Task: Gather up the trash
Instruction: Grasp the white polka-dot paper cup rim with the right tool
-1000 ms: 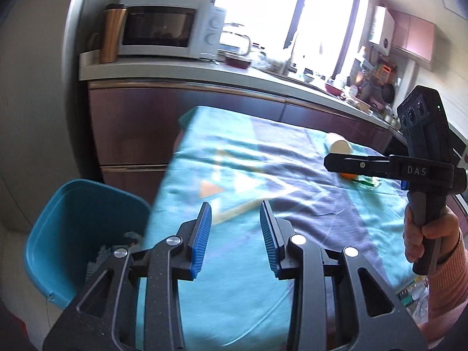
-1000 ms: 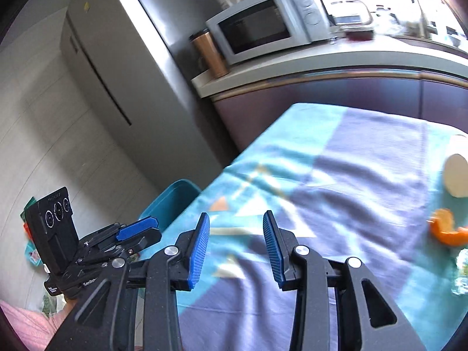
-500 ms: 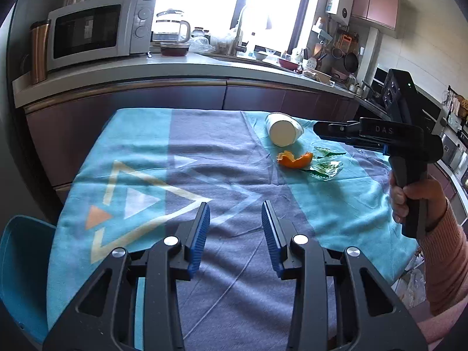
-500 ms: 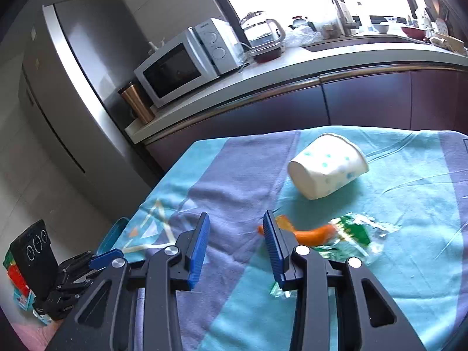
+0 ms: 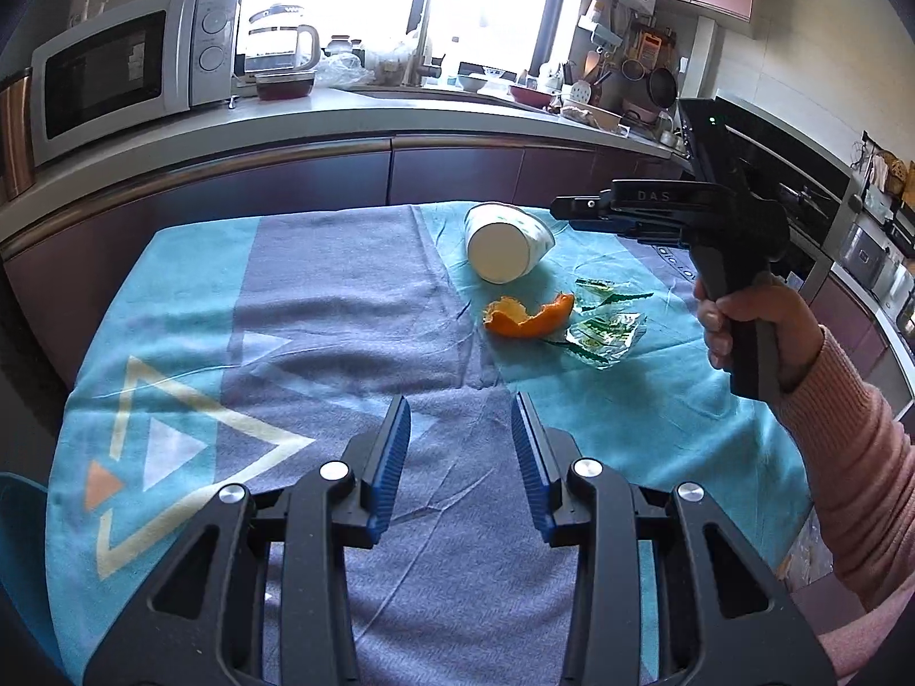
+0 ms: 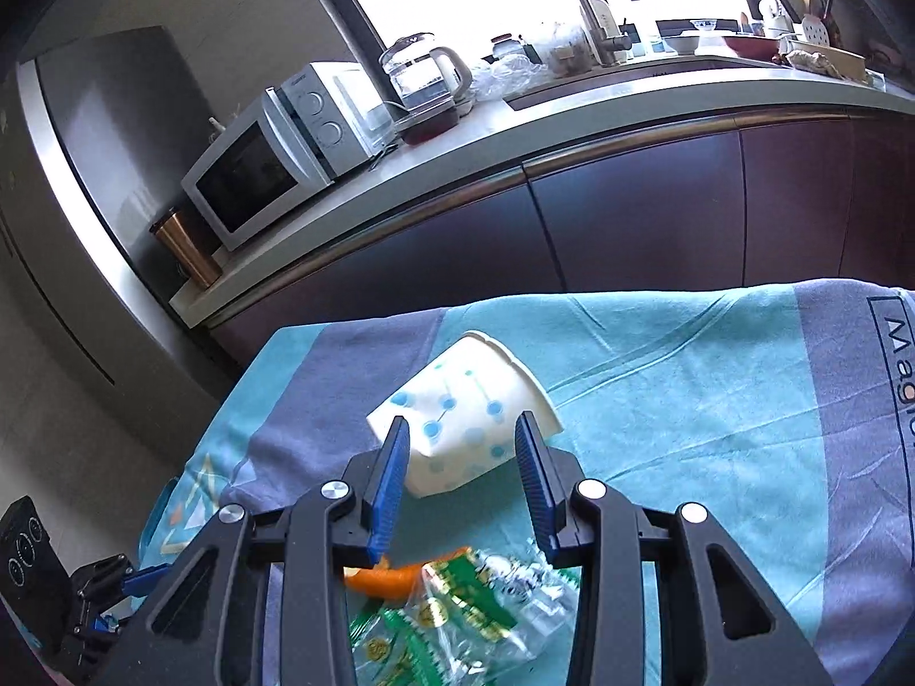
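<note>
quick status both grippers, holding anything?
Left gripper: jaws open, empty, over bare tablecloth.
Right gripper: jaws open, empty, paper cup lying past the tips, no contact visible.

white dotted paper cup (image 6: 466, 420) on its side; orange peel (image 5: 529, 315) and clear green wrapper (image 5: 606, 331) just beside it.

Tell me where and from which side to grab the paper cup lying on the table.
Grip the cup across its side wall, about mid-length. It lies tipped over on the cloth, so the wall is free on both sides. The right tool is open with the cup beyond its fingers, so it could probably push forward from the wrapper side. Avoid squeezing at the rim; it may crush.
</note>
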Tool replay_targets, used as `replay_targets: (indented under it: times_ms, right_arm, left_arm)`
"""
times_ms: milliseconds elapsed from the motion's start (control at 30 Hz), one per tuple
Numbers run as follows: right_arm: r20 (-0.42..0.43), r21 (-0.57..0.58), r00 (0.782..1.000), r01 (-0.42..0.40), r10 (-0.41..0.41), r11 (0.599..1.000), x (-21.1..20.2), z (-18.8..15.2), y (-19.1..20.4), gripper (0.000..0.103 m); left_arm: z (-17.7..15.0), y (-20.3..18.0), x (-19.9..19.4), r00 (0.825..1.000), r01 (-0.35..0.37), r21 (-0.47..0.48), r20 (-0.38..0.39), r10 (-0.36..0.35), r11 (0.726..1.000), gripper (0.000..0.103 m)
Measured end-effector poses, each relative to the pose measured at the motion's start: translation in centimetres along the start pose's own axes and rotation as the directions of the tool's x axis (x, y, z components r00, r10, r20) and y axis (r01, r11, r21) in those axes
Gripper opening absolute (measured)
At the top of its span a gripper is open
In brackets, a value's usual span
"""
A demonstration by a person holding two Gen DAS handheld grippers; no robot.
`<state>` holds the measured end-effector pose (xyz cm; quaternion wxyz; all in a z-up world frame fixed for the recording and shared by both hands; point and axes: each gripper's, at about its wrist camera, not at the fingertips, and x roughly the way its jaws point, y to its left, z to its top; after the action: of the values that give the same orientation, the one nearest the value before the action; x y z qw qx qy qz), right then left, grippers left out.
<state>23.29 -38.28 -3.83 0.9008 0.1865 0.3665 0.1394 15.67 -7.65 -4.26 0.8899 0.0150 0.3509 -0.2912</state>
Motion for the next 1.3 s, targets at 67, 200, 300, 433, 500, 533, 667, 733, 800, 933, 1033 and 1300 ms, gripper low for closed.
replay_targets:
  times_ms: [67,200,300,433,500,533,667,733,800,933,1033,1300]
  right_arm:
    - [-0.009,0.022,1.000,-0.012,0.012,1.000,0.9,0.5,-0.8,0.037]
    - [-0.046,0.057,0.997,-0.053,0.056,0.997,2.6,1.0,-1.8,0.037]
    - [-0.071,0.062,0.994,-0.082,0.087,0.995,3.2,0.9,-1.8,0.039]
    - [-0.092,0.045,0.987,-0.132,0.136,0.990,3.1,0.5,-1.2,0.039]
    - [-0.095,0.025,0.985,-0.144,0.145,0.989,2.8,0.5,-0.7,0.039]
    - [-0.099,0.016,0.983,-0.153,0.154,0.988,2.7,0.5,-0.4,0.039]
    - [-0.092,-0.027,0.988,-0.124,0.121,0.992,2.6,1.0,0.3,0.039]
    - [-0.083,-0.014,0.989,-0.125,0.123,0.992,2.7,1.5,0.1,0.042]
    - [-0.079,-0.003,0.989,-0.126,0.125,0.992,3.1,2.0,-0.2,0.042]
    - [-0.098,0.004,0.985,-0.145,0.145,0.989,4.0,2.6,-0.4,0.043]
    - [-0.127,-0.008,0.979,-0.165,0.163,0.986,4.5,2.6,-0.1,0.043]
    - [-0.181,-0.048,0.957,-0.240,0.228,0.970,3.9,0.9,1.4,0.043]
  left_arm:
    - [0.2,-0.2,0.6,1.000,0.001,-0.001,-0.009,-0.001,1.000,0.037]
    - [0.3,-0.2,1.5,1.000,0.002,-0.004,-0.024,-0.002,1.000,0.037]
    - [0.5,-0.2,2.0,1.000,0.003,-0.009,-0.031,-0.004,1.000,0.037]
    - [0.6,-0.2,2.4,0.999,0.008,-0.010,-0.037,-0.009,1.000,0.037]
    - [0.6,-0.2,2.5,0.999,0.007,-0.008,-0.037,-0.008,1.000,0.037]
    - [0.6,-0.2,2.6,0.999,0.008,-0.009,-0.038,-0.008,1.000,0.037]
    - [0.7,0.0,2.8,0.999,0.006,-0.014,-0.041,-0.006,1.000,0.038]
    - [0.8,0.1,2.8,0.999,0.004,-0.017,-0.040,-0.005,1.000,0.038]
    - [0.8,0.1,2.8,0.999,0.003,-0.018,-0.040,-0.003,1.000,0.038]
    - [0.8,0.0,3.1,0.999,-0.004,-0.016,-0.047,0.003,1.000,0.038]
    - [0.8,0.0,3.3,0.999,-0.006,-0.020,-0.050,0.005,1.000,0.038]
    - [1.1,-0.4,3.8,0.998,-0.004,-0.008,-0.056,0.004,1.000,0.039]
